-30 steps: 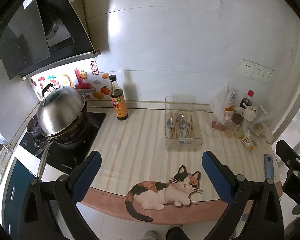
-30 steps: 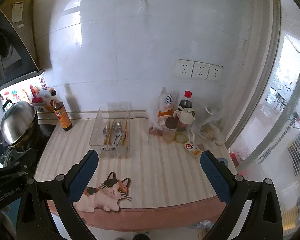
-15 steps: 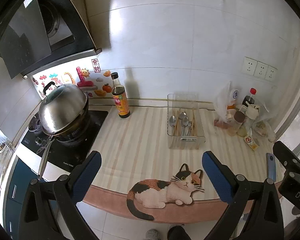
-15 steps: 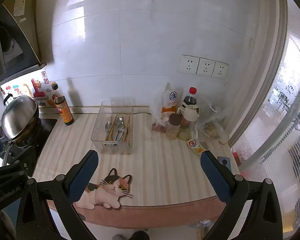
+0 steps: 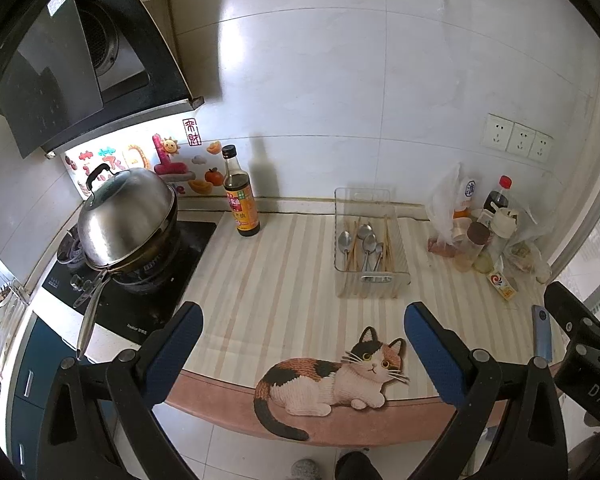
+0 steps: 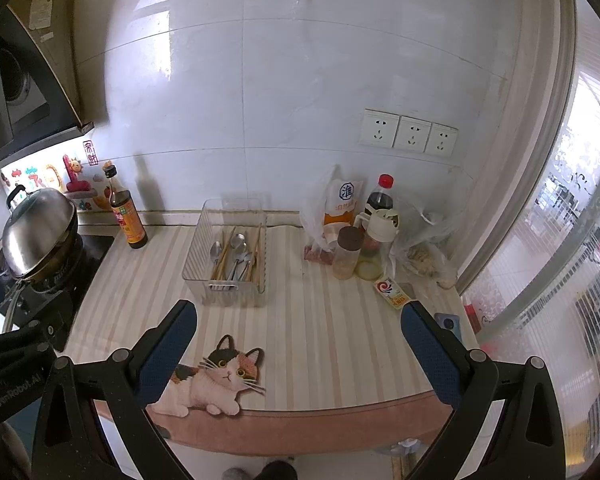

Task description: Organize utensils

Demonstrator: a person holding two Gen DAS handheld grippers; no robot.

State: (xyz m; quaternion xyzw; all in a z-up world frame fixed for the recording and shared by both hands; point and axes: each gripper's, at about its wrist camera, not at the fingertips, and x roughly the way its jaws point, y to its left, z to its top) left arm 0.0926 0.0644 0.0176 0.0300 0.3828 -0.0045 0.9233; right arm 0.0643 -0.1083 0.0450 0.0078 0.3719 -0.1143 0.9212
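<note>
**Utensil bin at the far middle of the counter, both tongs wide apart**

The clear plastic rectangular bin (image 5: 370,240) (image 6: 228,256) stood at the far middle of the striped counter mat (image 5: 284,272) (image 6: 324,328), its far end near the wall. Inside lay several metal spoons (image 5: 366,240) (image 6: 238,254) mixed with wooden chopsticks (image 5: 387,240) (image 6: 224,254), all running lengthwise and overlapping.

At the far left a steel domed lid sat on a pan (image 5: 126,220) (image 6: 36,236) over the black stove (image 5: 148,288). A dark sauce bottle with a yellow label (image 5: 240,198) (image 6: 126,212) stood upright between stove and bin, well apart from the bin. Bare mat lay on both sides of the bin and across the whole near strip, down to the calico cat picture (image 5: 332,376) (image 6: 216,380) at the near edge. Right of the bin clustered a plastic bag (image 5: 450,204) (image 6: 332,204), a red-capped dark bottle (image 5: 498,196) (image 6: 380,196) and jars, with a small carton (image 5: 500,282) (image 6: 392,292) nearer.

The left gripper (image 5: 302,344) and the right gripper (image 6: 298,344) both hung over the near edge, blue-padded fingers spread wide, holding nothing.

White tiled wall rose behind, with three sockets (image 5: 518,140) (image 6: 410,134) at right.
</note>
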